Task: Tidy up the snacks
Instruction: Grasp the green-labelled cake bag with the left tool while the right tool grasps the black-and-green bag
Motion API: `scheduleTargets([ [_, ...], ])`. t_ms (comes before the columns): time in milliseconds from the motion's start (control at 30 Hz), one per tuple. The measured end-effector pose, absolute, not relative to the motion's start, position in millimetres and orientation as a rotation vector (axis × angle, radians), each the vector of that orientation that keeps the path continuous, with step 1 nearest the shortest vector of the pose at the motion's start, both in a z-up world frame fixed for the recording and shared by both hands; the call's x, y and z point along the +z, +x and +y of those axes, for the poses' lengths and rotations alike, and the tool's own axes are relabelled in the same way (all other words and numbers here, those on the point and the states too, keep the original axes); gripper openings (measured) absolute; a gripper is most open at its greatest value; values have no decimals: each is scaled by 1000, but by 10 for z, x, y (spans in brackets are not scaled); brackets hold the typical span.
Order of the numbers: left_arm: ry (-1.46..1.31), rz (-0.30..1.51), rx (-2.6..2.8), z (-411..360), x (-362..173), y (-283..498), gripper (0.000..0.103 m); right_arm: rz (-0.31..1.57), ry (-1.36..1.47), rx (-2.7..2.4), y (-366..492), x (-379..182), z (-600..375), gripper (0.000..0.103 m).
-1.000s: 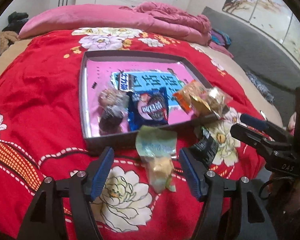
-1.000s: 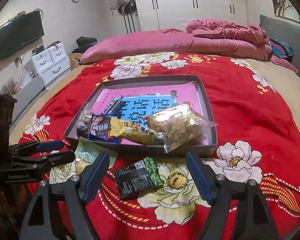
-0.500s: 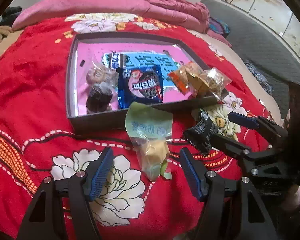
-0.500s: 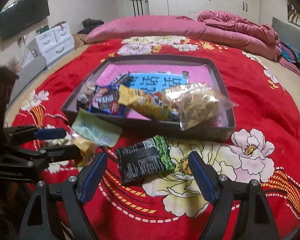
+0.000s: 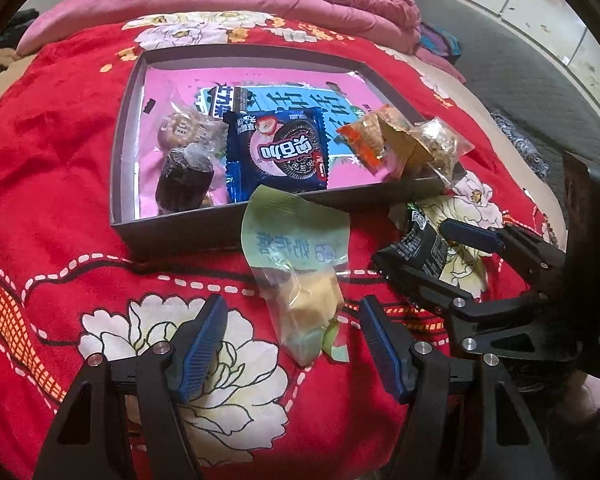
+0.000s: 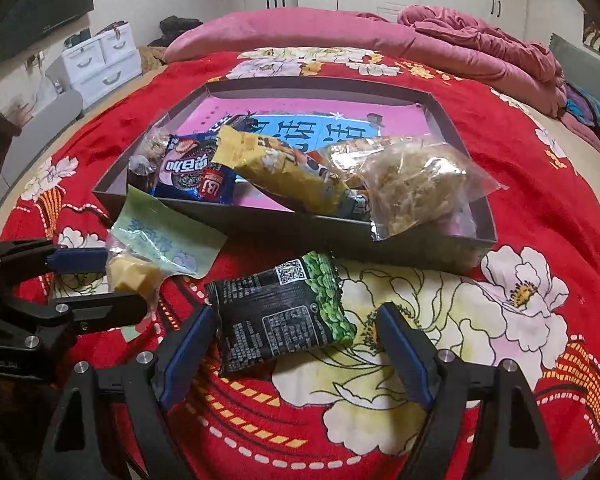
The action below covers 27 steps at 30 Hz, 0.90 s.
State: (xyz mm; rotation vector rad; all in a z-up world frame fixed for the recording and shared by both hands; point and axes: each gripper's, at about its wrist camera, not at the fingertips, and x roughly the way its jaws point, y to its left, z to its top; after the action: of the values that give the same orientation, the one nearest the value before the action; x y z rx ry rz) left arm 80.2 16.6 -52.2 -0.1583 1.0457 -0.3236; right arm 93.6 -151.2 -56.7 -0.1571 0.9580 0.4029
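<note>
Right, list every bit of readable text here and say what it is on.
Nothing can be quoted with certainty.
blue cookie pack: large white characters, upside down, unreadable.
box floor: big characters on blue, partly covered.
green-topped pouch: pale print, blurred.
black and green packet: QR code, fine print too small.

Box (image 5: 188, 236) front wall blocks ahead — its far half (image 6: 312, 100) looks free, perhaps; bedspread (image 5: 52, 184) leftward open.

Both wrist cameras look steeply down, close, sharing the box (image 5: 188, 236).
</note>
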Motion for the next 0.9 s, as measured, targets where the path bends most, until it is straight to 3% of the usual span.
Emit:
scheduleTargets([
  [267,-153,1053,-316,146,-559,851,70,946,-229,421,939,-646,-1396,81],
  [367,-150,1053,-313,135,-566,858,70,938,-230,449,923,-646,-1371,69],
  [533,-151,1051,-305,121,-569,874,69,927,-226,475,895,-630,-1350,60],
  [667,-158,1049,-313,104,-564,887,55,931,-160,485,907,-595,-1434,58],
  [733,-153,1052,-324,65,-565,878,43,932,-128,483,904,-573,-1495,57],
  [900,-109,1047,-330,-47,-548,845,37,930,-78,468,891,-515,-1621,54],
])
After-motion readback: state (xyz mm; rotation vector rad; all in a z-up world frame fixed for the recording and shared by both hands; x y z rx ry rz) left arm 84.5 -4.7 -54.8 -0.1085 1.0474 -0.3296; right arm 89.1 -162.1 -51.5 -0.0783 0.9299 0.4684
